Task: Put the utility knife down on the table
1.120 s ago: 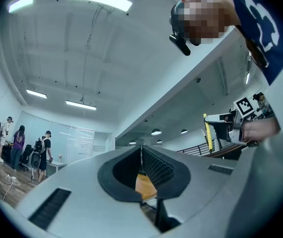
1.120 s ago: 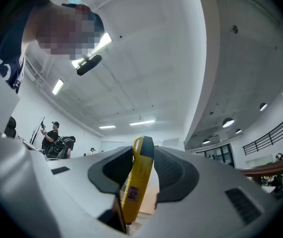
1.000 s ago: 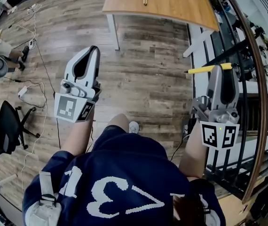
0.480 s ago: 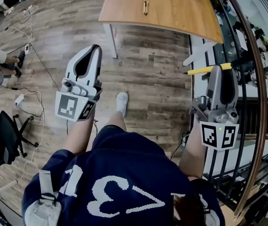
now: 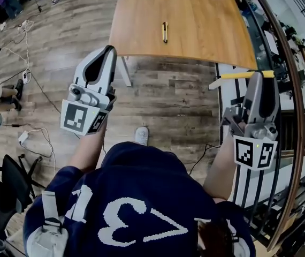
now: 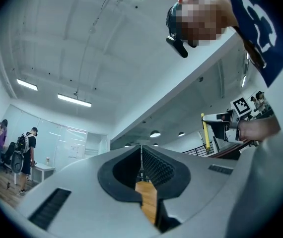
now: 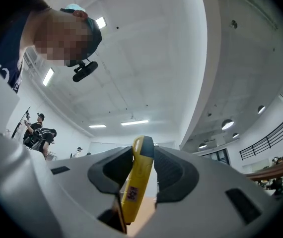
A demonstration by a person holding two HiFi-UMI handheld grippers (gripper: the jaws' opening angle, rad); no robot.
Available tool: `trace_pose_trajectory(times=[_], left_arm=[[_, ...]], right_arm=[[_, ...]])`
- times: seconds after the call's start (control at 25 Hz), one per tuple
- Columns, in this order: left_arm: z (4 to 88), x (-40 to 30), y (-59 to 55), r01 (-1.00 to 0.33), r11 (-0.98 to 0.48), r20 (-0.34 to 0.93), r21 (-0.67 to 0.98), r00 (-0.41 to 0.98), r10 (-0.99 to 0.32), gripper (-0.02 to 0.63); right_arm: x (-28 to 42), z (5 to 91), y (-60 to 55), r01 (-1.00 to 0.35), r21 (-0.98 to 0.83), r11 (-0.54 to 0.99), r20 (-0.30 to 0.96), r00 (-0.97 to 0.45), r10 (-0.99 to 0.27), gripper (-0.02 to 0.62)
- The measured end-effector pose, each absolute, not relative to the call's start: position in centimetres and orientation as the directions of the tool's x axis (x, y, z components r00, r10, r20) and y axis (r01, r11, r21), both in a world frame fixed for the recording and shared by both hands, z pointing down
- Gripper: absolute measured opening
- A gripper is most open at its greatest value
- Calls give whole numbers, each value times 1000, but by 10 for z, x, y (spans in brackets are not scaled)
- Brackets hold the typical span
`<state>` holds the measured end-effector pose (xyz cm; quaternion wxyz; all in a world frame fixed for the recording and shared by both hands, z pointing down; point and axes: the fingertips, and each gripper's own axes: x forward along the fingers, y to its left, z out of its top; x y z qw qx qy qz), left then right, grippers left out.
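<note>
Far left: office chair (image 5: 5, 189) and white cables (image 5: 33, 137) on the wood floor (image 5: 168, 100). Left gripper (image 5: 109, 49) is held up over the floor, just short of the bench (image 5: 206, 31) near edge, by its left front leg. In the left gripper view its jaws are together tip to tip with nothing between them (image 6: 141, 151); only a strip of wood shows through the gap lower down. Middle: person's shoe (image 5: 142, 135) on the floor below the grippers. On the bench top there's a slim dark item (image 5: 164, 31), can't tell what it is. Right gripper (image 5: 260, 75) is up in the air near the bench's right front corner, jaws clamped on the utility knife (image 5: 242, 75). The knife is yellow and lies crosswise in the jaws, its long end sticking out toward the left gripper, off the bench and not touching it. The right gripper view confirms the grip (image 7: 144, 155): the yellow body (image 7: 135, 185) is pinched between both pads, with a dark-edged end poking above them. Dark railing (image 5: 283, 143) runs along the far right.
</note>
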<state>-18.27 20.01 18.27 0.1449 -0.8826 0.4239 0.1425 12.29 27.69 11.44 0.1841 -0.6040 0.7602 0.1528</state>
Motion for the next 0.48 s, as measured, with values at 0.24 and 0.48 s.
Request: trace_pose_trajectory(times=[0.24, 0.48], left_arm=[[189, -183, 144, -781, -612, -358, -129, 612, -705, 23], [202, -184, 90, -802, -588, -344, -102, 583, -736, 23]], right_arm=[[122, 121, 225, -977, -2, 215, -457, -191, -869, 147], [126, 129, 156, -969, -1, 248, -436, -223, -872, 147]])
